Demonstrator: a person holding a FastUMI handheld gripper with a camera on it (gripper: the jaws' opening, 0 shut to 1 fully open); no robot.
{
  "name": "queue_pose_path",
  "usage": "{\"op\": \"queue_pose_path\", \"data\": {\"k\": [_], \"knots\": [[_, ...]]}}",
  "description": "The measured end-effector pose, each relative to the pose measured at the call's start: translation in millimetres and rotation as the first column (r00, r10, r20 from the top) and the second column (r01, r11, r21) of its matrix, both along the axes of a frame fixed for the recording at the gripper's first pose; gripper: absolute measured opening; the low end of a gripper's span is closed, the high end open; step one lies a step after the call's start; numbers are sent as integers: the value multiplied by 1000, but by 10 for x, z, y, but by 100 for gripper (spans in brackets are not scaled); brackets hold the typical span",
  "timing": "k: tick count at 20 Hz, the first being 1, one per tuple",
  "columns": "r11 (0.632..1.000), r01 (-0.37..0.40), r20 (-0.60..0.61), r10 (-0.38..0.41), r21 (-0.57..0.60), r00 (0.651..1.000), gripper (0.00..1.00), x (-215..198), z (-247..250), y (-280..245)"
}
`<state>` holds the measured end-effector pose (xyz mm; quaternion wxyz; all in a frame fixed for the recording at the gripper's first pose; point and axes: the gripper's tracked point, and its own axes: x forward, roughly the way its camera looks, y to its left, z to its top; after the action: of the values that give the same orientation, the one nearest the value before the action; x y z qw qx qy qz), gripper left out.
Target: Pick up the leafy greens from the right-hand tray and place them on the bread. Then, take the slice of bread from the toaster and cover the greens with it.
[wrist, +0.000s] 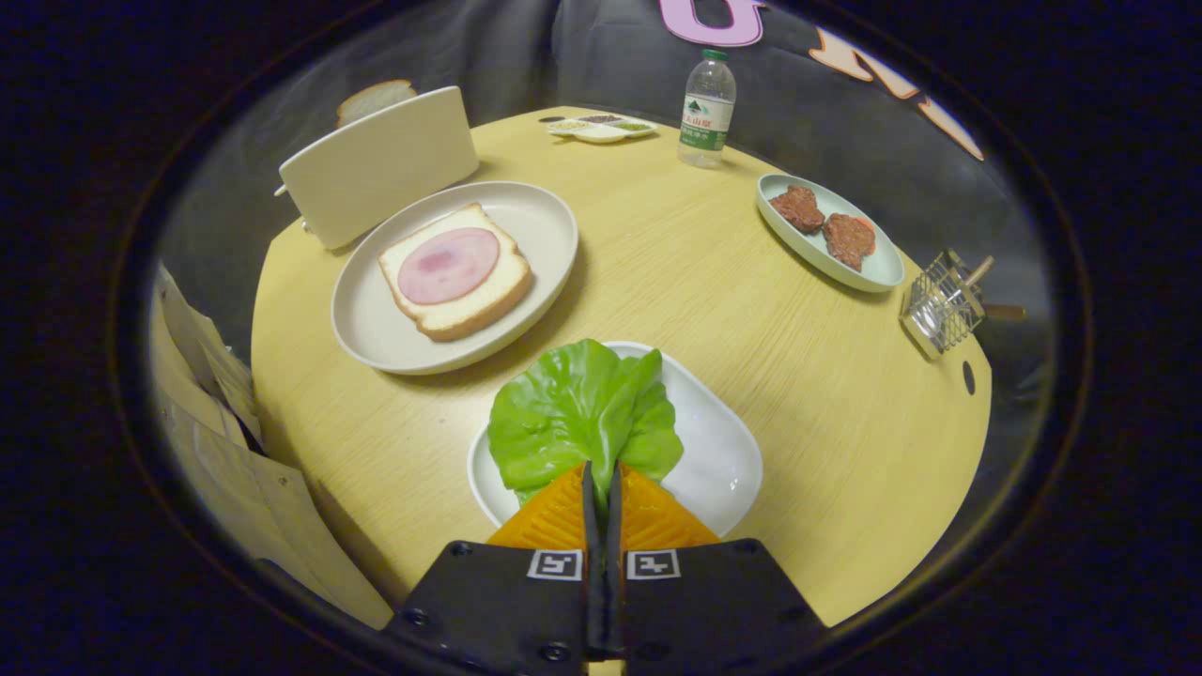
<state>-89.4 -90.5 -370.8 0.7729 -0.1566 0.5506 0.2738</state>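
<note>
A green lettuce leaf (577, 413) lies over the near-left part of a white tray (718, 451) just ahead of me. My gripper (601, 469) has its fingers pressed together on the leaf's near edge, and the leaf fans out beyond the tips. Farther left, a slice of bread topped with a round of ham (455, 272) rests on a grey plate (376, 329). Behind that plate stands a cream toaster (380, 164) with a slice of bread (376, 97) sticking out of its top.
On the round wooden table, a pale green plate (878, 268) holds two meat patties at the far right. A water bottle (707, 111) and a small condiment dish (601, 129) stand at the back. A wire holder (939, 305) sits at the right edge, paper bags (216, 422) beside the left.
</note>
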Motion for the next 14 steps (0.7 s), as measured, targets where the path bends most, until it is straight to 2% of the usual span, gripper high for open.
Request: {"op": "queue_pose_path", "data": {"k": [1,5,14], "knots": [[1000,6,12,-6,0,1000,3,21,49,-8],[1000,23,39,-23,10,999,3,69,244,26],[996,-73,87,69,42,994,3,71,691,491]]}}
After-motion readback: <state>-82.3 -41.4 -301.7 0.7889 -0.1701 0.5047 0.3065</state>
